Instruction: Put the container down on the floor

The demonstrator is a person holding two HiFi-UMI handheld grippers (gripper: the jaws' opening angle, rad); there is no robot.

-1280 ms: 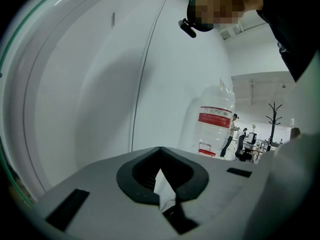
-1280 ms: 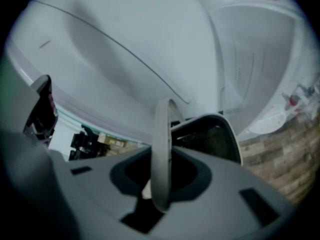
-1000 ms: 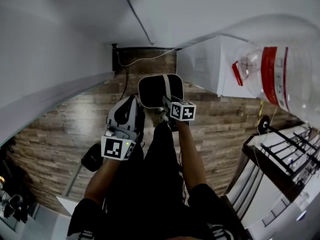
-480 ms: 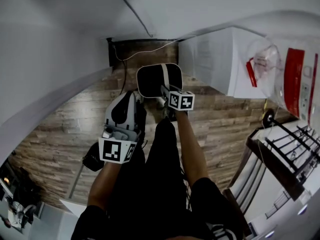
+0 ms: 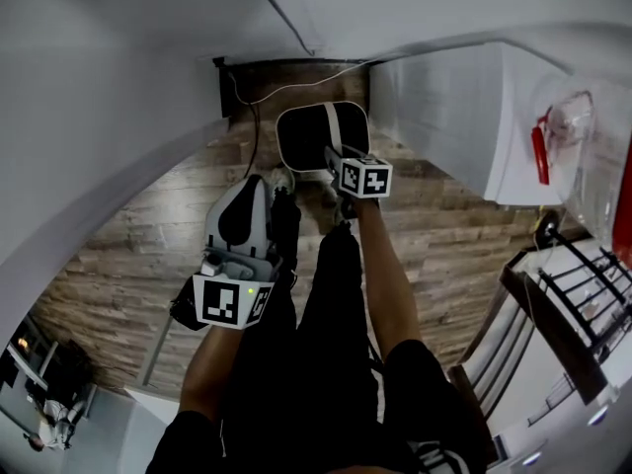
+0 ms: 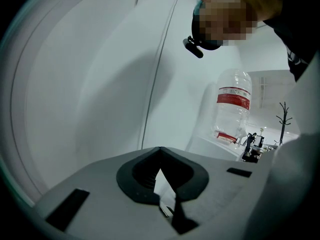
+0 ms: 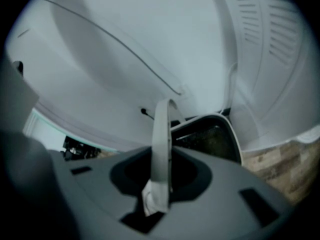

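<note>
Head view, looking steeply down past the person's legs. Right claw (image 5: 334, 158) clamped on the white handle (image 7: 161, 144) of the container (image 5: 318, 136), a dark bin with a white rim, held out ahead of the body, close to the corner of the wall (image 5: 99, 117). Gripped by the handle rather than the rim, probably to let the bin hang mouth-up below the jaws and meet the floor base first. Hangs over the wood-plank floor (image 5: 138, 265), just beside a white cabinet (image 5: 444, 107). Impossible to tell from these views whether touching down yet; the upright, taut-looking handle is taken as a sign of weight carried by the claw. Left claw (image 6: 162, 189) closed on nothing, pointing nearly level toward the wall and a water bottle (image 6: 232, 106). Held nearer the body, over the left leg, seemingly to stay out of the container's way. Judged stage: container low and near its resting place, not yet released. Next move, as a judgement: lower to full base contact, then ease the jaws off the handle. Risk of tipping with an early release or a tilted base, and of a knock against the cabinet.
</note>
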